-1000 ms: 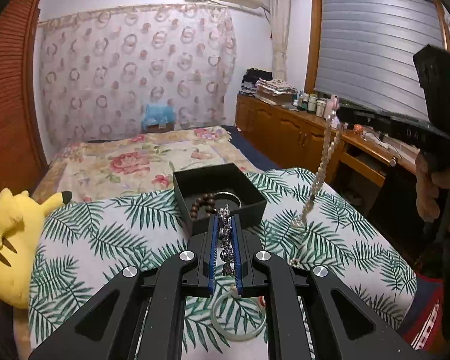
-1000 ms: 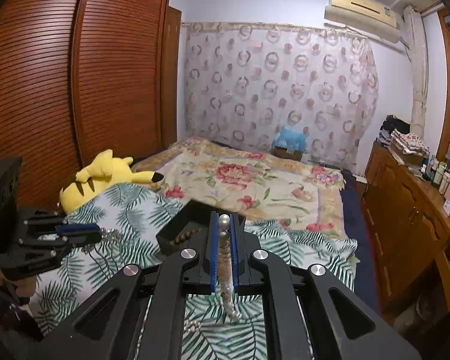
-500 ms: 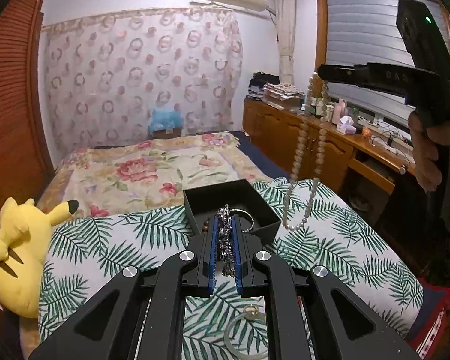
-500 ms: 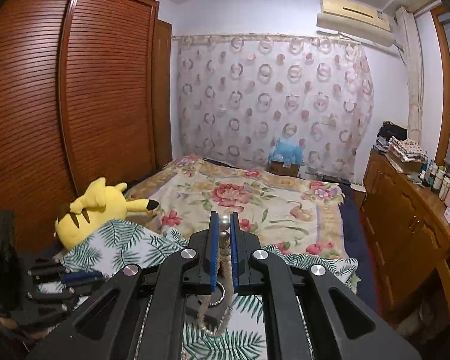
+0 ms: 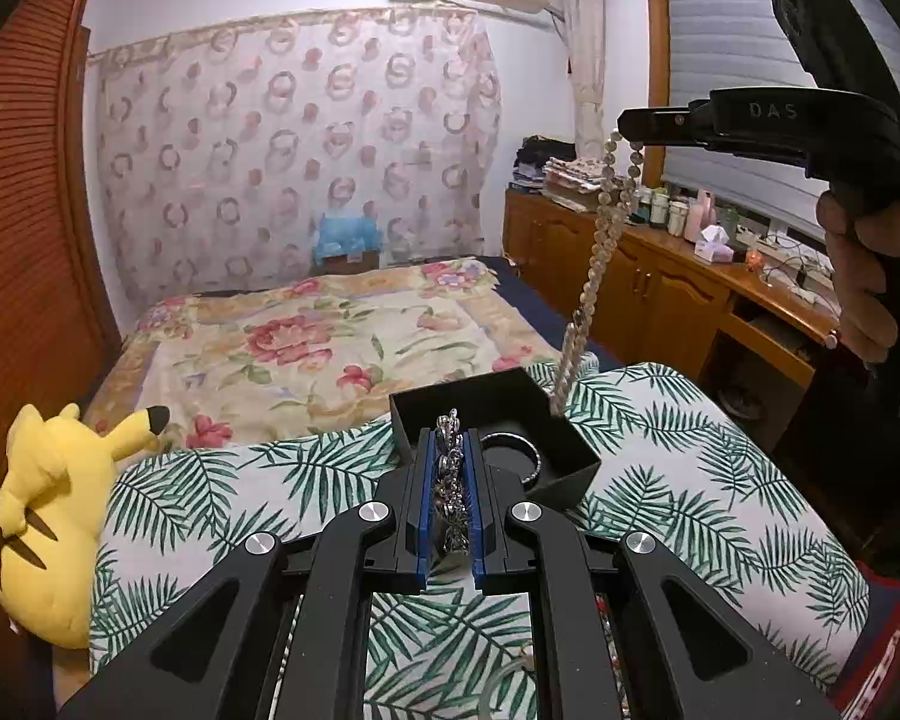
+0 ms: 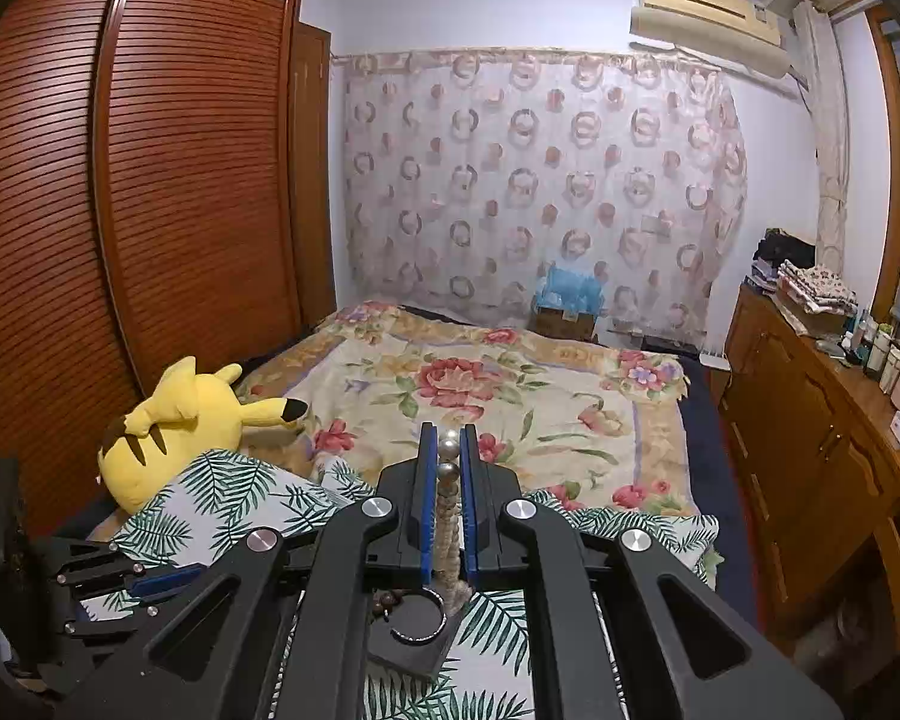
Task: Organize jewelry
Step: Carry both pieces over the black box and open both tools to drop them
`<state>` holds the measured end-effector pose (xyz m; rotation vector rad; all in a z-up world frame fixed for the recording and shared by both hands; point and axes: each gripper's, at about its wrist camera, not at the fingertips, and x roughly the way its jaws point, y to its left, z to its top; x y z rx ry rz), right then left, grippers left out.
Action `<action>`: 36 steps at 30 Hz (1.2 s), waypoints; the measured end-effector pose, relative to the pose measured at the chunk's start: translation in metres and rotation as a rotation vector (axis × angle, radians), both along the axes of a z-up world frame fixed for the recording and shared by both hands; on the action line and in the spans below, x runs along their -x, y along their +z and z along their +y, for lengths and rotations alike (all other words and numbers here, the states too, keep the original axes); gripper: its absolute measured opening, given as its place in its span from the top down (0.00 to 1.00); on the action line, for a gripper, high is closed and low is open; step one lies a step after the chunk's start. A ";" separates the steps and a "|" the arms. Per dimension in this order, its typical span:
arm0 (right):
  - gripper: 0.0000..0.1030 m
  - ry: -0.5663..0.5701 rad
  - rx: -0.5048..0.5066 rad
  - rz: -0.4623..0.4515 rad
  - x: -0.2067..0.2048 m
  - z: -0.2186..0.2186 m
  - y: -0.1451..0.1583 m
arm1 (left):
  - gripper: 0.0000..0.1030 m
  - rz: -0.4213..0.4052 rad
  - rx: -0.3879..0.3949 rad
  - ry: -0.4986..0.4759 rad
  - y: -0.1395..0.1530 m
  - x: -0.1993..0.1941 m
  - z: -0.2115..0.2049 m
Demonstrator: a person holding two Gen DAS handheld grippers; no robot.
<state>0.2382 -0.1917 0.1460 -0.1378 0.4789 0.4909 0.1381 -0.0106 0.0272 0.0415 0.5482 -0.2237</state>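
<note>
**Both tools closed on jewelry above the black box**

The right tool [image 5: 627, 123] is held high at the upper right of the left wrist view, its body lying nearly level and its tip pointing left. A hand [image 5: 858, 276] grips the handle below it, fingers wrapped around the stem. Its jaws are pressed together on a pearl necklace [image 5: 594, 276], which hangs from the tip as a long doubled strand. The strand's long axis runs almost straight down, leaning a little to the left, and its lower end reaches the far right corner of the black box [image 5: 564, 450]; whether it touches the rim cannot be told. In the right wrist view the same tool [image 6: 448, 450] shows two pearls pinched between its blue pads, and the rest of the necklace [image 6: 448, 534] drops beneath the jaws toward the box [image 6: 411, 642].

The left tool [image 5: 450, 480] points forward and downward over the near edge of the box. Its jaws are nearly closed on a silver chain [image 5: 450, 468], which lies bunched along the gap between the pads, its long axis running away from the camera.

The box sits open on a palm-leaf cloth [image 5: 690, 480] at the foot of the bed. A metal ring [image 5: 522, 456] rests inside it. A yellow plush toy [image 5: 54, 510] lies to the left, at the cloth's edge.
</note>
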 end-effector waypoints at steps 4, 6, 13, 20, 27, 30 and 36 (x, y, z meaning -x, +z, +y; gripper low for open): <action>0.92 0.008 0.007 0.015 -0.003 0.003 -0.010 | 0.92 0.004 -0.006 0.008 0.000 -0.005 -0.001; 0.92 0.016 0.013 0.027 -0.003 0.005 -0.017 | 0.92 0.006 -0.008 0.013 0.000 -0.008 -0.002; 0.92 0.029 0.050 0.113 -0.013 0.013 -0.061 | 0.92 0.011 -0.016 0.028 -0.001 -0.020 -0.002; 0.79 0.044 0.037 0.183 -0.018 0.009 -0.099 | 0.92 0.025 -0.024 0.038 -0.006 -0.037 -0.007; 0.79 0.033 0.054 0.200 -0.009 -0.010 -0.119 | 0.92 0.036 -0.032 0.049 -0.015 -0.062 -0.017; 0.79 0.031 0.061 0.216 -0.006 -0.017 -0.132 | 0.92 0.043 -0.035 0.053 -0.021 -0.073 -0.025; 0.79 0.034 0.063 0.256 0.000 -0.028 -0.161 | 0.92 0.060 -0.036 0.059 -0.031 -0.093 -0.036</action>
